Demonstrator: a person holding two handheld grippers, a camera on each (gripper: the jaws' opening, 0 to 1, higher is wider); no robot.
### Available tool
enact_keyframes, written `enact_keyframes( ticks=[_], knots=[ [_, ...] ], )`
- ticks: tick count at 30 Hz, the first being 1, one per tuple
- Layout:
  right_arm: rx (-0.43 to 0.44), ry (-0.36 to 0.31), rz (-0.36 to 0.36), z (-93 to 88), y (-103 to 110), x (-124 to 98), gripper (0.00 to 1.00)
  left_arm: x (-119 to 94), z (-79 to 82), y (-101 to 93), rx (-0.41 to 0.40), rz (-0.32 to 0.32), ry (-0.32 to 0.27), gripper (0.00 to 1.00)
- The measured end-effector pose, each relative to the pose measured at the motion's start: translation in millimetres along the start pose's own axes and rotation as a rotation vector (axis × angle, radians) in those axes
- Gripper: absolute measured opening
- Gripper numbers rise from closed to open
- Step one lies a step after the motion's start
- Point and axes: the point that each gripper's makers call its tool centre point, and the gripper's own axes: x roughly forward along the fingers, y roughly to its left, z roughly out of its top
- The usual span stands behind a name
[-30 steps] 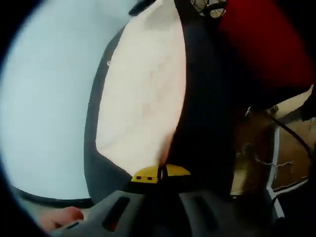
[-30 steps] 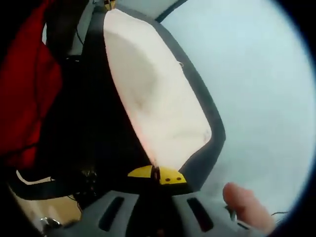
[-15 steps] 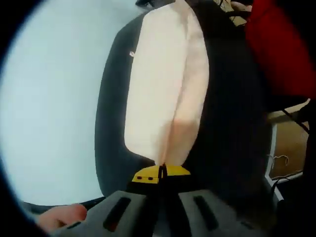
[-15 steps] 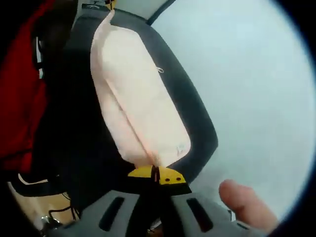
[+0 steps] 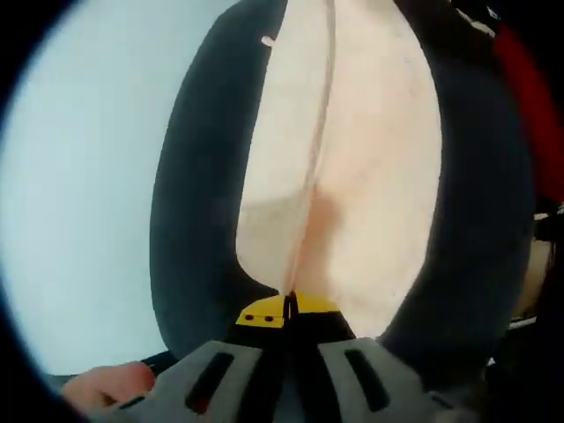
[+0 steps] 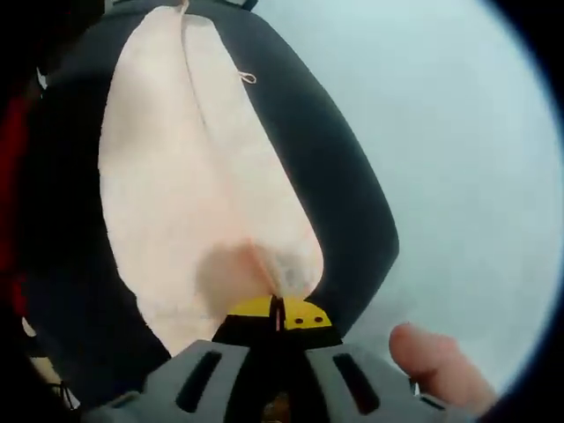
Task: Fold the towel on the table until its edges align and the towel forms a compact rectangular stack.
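Between 2 claws, 1 towel [image 5: 352,176]

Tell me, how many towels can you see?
1. The pale towel lies on the dark mat, pinched at one end by the left gripper and at the other by the right gripper.

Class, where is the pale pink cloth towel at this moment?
The pale pink cloth towel lies over a dark grey mat in both gripper views, with the white tabletop beyond, and each gripper is shut on a fold.
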Motion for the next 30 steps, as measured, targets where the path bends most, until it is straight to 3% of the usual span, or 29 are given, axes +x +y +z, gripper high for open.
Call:
enact_keyframes(
  ticks=[6, 13, 23, 30],
  knots=[
    [-0.004, 0.010, -0.013, 8.0, -22, 21, 0.00, 20, 1.0, 17.2, 0.004, 0.022, 0.022, 0.00],
    [-0.005, 0.012, -0.016, 10.0, -36, 37, 0.00, 35, 5.9, 37.9, -0.031, 0.073, 0.003, 0.00],
    [0.003, 0.011, -0.033, 20.4, -52, 60, 0.00, 55, 1.4, 39.0, -0.050, 0.027, 0.012, 0.00],
    [0.039, 0.035, -0.023, 19.4, -55, 72, 0.00, 63, 3.2, 50.7, -0.070, 0.014, 0.007, 0.00]
  ],
)
